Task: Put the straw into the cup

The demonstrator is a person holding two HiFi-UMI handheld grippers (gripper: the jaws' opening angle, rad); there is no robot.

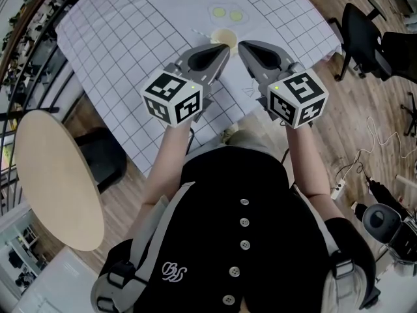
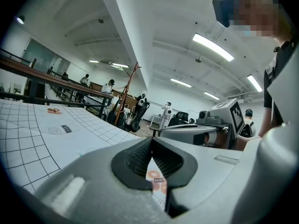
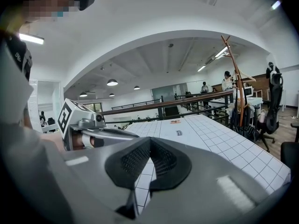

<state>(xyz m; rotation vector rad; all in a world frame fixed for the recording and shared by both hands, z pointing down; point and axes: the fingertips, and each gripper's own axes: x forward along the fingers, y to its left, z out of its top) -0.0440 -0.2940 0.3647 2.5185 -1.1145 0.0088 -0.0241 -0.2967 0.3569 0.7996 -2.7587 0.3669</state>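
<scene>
1. White gridded mat point(image 1: 117, 51) covers a table in a large open office with a wood floor. A round wooden table point(image 1: 55, 175) and a black office chair point(image 1: 361, 34) stand off to either side.
2. Left gripper point(image 2: 151, 140): its dark, ribbed rubber pads point(image 2: 137, 160) are pressed together at the tips, with nothing between them. The shell around them is smooth grey plastic.
3. Right gripper point(image 3: 150, 140): it is built the same way, and its pads meet at the tips with nothing held.
4. Both tools are held side by side over the near part of the mat. Their noses angle toward each other, and each carries a black-and-white marker cube point(image 1: 172, 98) at the rear.
5. Cup point(image 1: 223, 38): small, pale and round, it stands upright and open-topped on the mat just beyond the two noses. It looks thin-walled, so it is probably light and easy to knock over.
6. Straw point(image 1: 195, 31): a thin pale sliver lying flat just to the left of the cup is probably it, though it is too small to be sure.
7. Handling, as a judgement: a straw is a nearly weightless, smooth hollow tube that rolls easily and buckles if squeezed hard. A gentle pinch across its width near one end would leave a long free length to lower into the cup.
</scene>
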